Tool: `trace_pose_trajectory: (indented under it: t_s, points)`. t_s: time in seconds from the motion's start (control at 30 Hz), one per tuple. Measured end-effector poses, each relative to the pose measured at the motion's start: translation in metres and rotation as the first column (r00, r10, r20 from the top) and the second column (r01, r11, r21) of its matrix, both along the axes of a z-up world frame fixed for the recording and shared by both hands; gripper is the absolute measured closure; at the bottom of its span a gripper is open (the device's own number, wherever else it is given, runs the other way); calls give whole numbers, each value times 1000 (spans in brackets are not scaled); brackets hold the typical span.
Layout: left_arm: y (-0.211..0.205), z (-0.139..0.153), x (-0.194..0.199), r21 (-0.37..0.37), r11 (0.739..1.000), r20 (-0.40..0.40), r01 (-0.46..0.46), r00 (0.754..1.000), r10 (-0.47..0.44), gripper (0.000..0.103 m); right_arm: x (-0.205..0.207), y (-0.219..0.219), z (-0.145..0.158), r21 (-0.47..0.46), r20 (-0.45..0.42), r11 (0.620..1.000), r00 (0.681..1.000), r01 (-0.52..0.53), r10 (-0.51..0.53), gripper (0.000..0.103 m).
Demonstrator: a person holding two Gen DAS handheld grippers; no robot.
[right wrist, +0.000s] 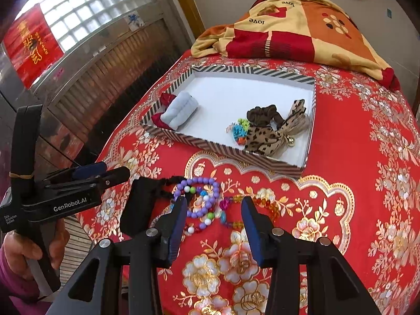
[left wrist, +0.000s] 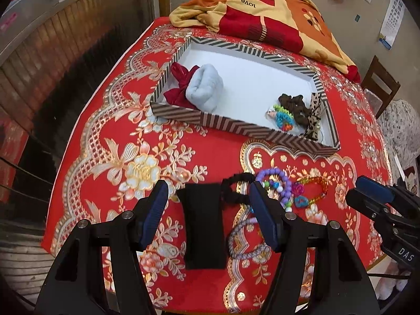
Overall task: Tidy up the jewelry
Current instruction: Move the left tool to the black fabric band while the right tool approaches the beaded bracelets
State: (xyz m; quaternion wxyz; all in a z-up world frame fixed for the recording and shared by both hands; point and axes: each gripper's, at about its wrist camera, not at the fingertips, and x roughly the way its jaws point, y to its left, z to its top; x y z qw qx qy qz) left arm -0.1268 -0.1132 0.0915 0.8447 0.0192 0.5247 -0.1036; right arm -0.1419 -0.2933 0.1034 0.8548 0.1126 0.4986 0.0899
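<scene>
A striped tray (left wrist: 225, 127) (right wrist: 223, 145) with a white floor holds a pale blue roll (left wrist: 204, 88) (right wrist: 179, 110), a red cloth (left wrist: 178, 72), a brown scrunchie (left wrist: 294, 107) (right wrist: 262, 116), a multicoloured piece (left wrist: 282, 118) (right wrist: 240, 131) and a leopard bow (right wrist: 273, 134). On the red cloth before the tray lie a black pouch (left wrist: 203, 225) (right wrist: 137, 207), a black scrunchie (left wrist: 235, 187), a purple bead bracelet (left wrist: 278, 183) (right wrist: 199, 197), an amber bead bracelet (left wrist: 315, 187) (right wrist: 262, 202) and a grey cord loop (left wrist: 245, 241). My left gripper (left wrist: 208, 203) is open above the pouch. My right gripper (right wrist: 215, 215) (left wrist: 367, 194) is open above the bracelets.
A red and yellow blanket (left wrist: 267, 10) (right wrist: 296, 23) is heaped at the table's far end. The table's left edge drops off beside a slatted wooden wall (left wrist: 65, 44). A wooden chair (left wrist: 380, 84) stands at the right.
</scene>
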Motion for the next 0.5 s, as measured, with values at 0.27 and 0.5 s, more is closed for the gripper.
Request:
trace_pose_trajectory:
  t_s: [0.27, 0.5]
  points:
    - [1, -3, -10, 6, 1000, -6, -2, 1000, 2, 39, -10, 0, -4, -5, -13, 1000, 1000, -4, 4, 62]
    - [1, -7, -16, 13, 1000, -20, -4, 1000, 5, 39, -13, -4, -6, -5, -20, 1000, 1000, -1, 1, 62]
